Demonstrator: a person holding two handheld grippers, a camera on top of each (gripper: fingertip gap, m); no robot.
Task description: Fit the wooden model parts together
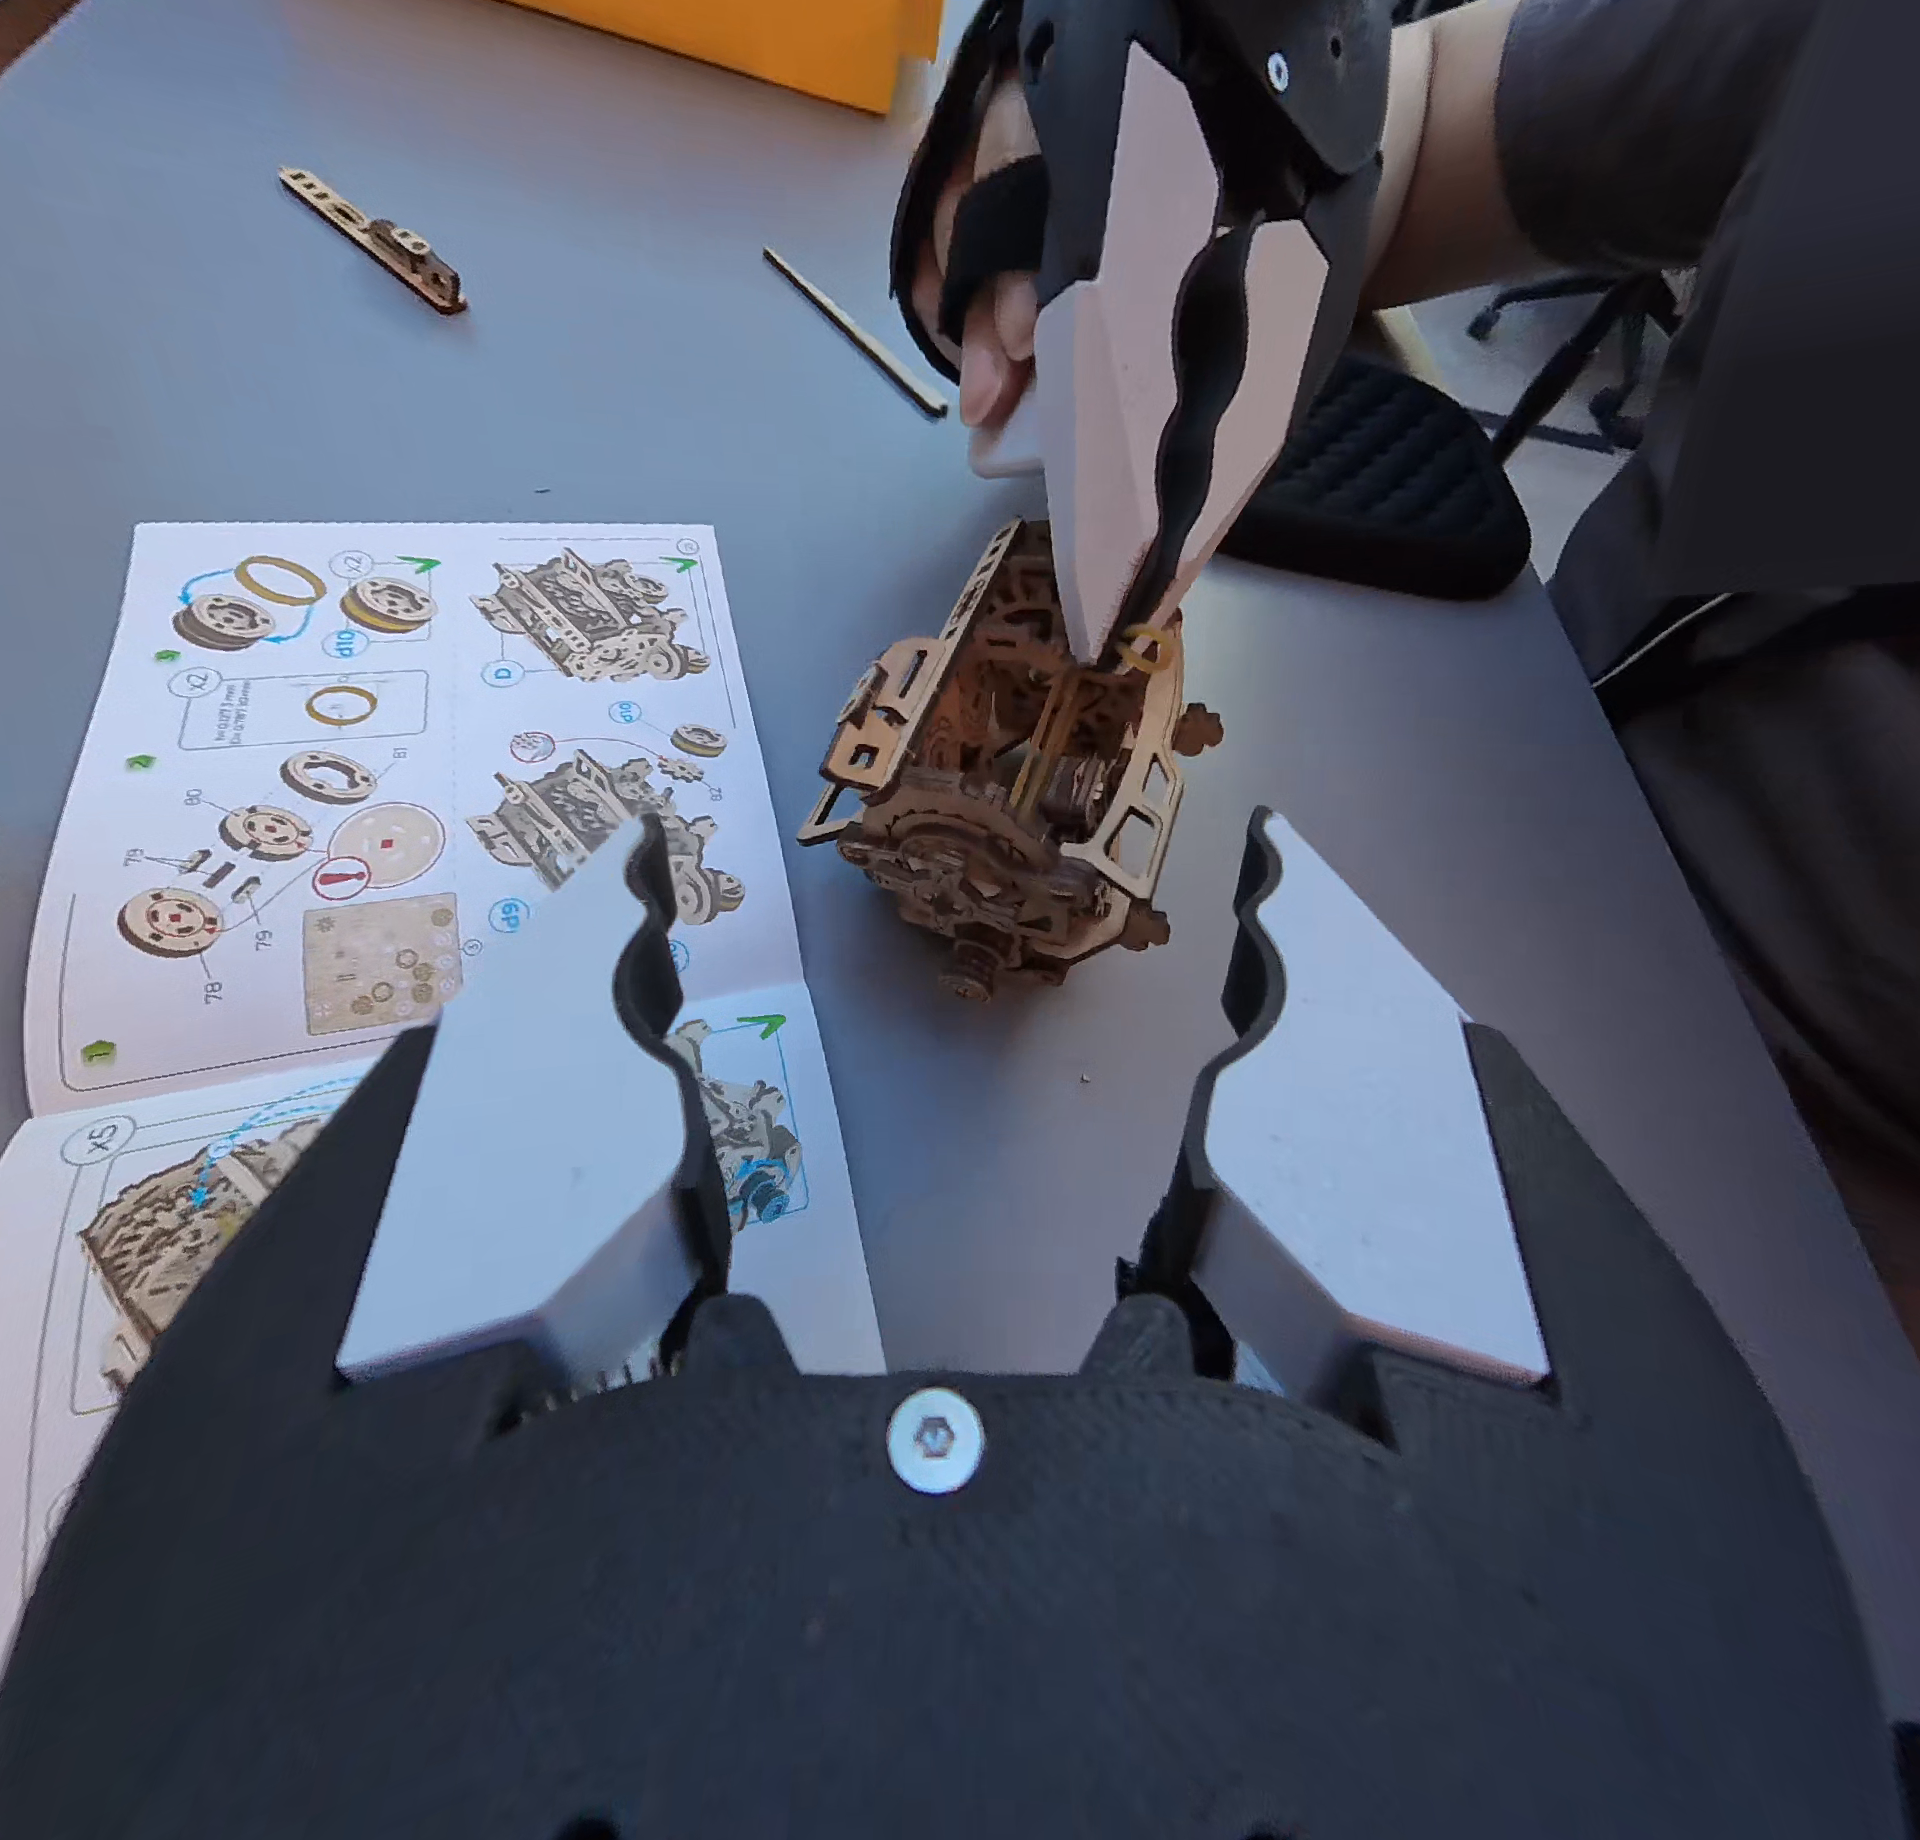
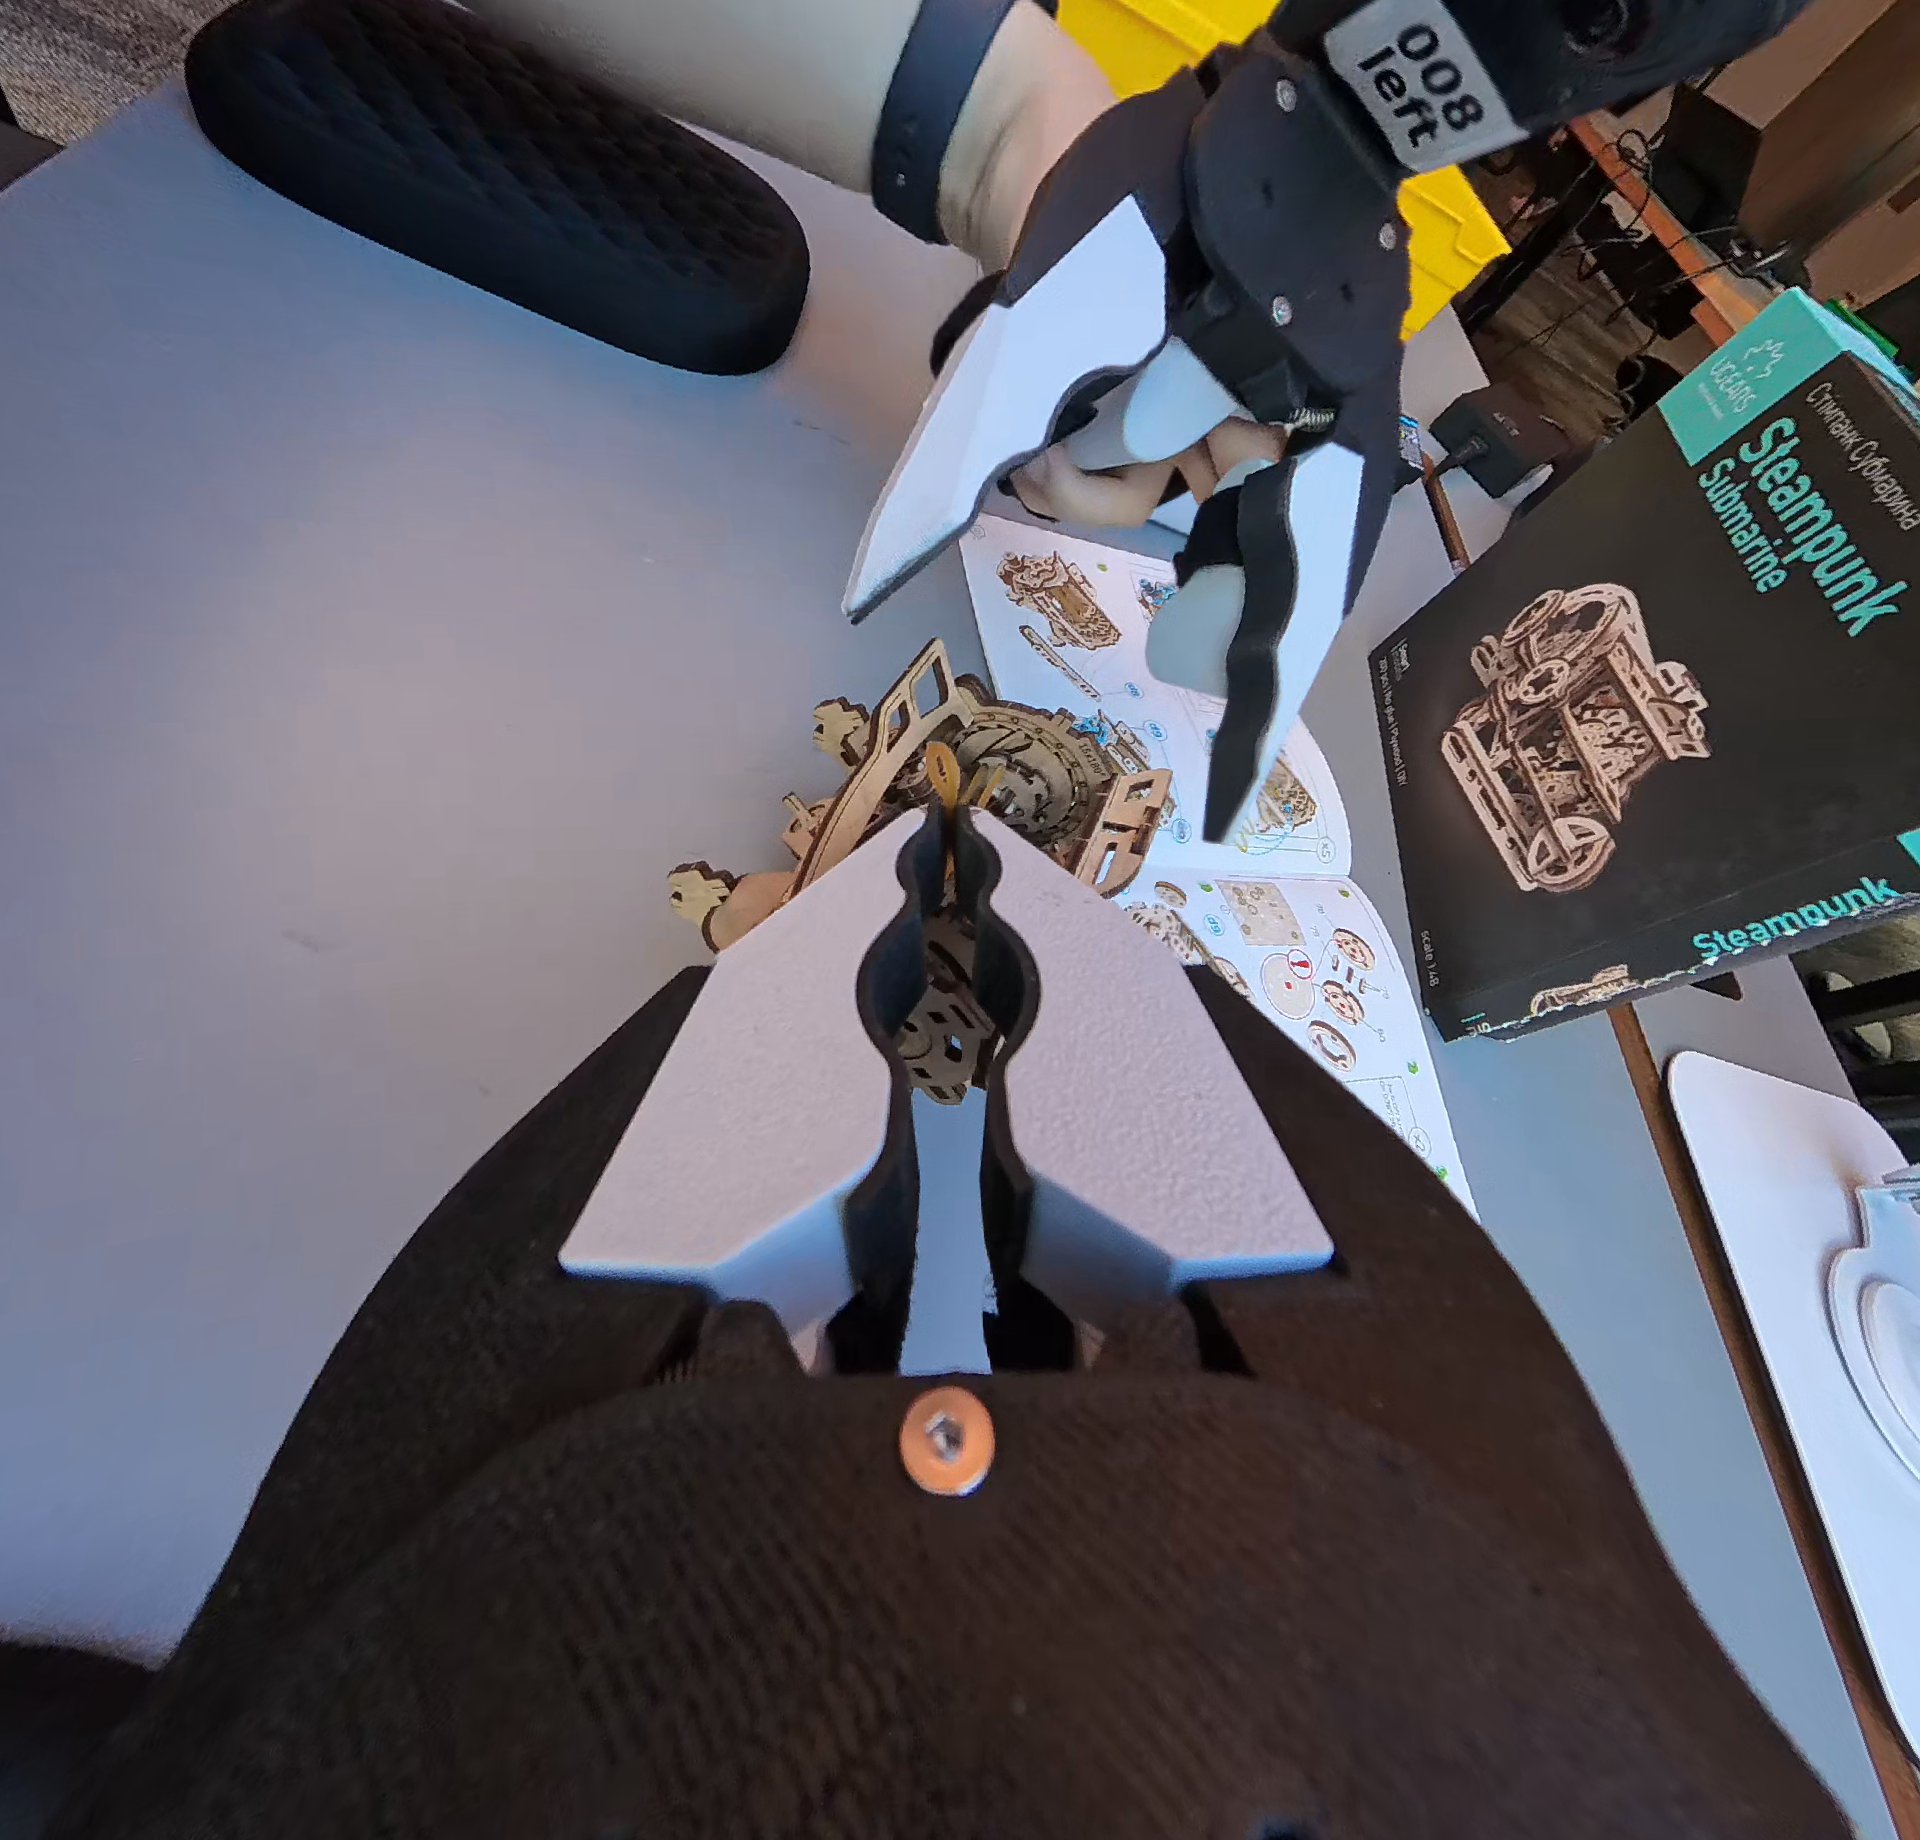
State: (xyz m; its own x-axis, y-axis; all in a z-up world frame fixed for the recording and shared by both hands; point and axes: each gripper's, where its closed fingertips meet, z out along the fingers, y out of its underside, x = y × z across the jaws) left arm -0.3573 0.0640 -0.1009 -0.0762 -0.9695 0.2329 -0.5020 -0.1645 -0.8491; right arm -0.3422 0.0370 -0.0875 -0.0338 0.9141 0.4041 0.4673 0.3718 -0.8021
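Your left gripper (image 1: 951,845) jaws spread wide, bare; right gripper (image 2: 948,824) pinches yellow band (image 1: 1146,647) atop model (image 1: 997,782) on table (image 1: 623,388). Only right view shows box (image 2: 1662,710); left view: stick (image 1: 857,334), strip (image 1: 374,237). Booklet (image 1: 364,751) beside model.

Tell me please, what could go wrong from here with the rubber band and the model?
1. The right claw is shut on the yellow rubber band, which looks stretched from inside the wooden model; it may slip out and snap back.
2. The left claw is open and not touching the model, so the pull could tip or drag it across the table.
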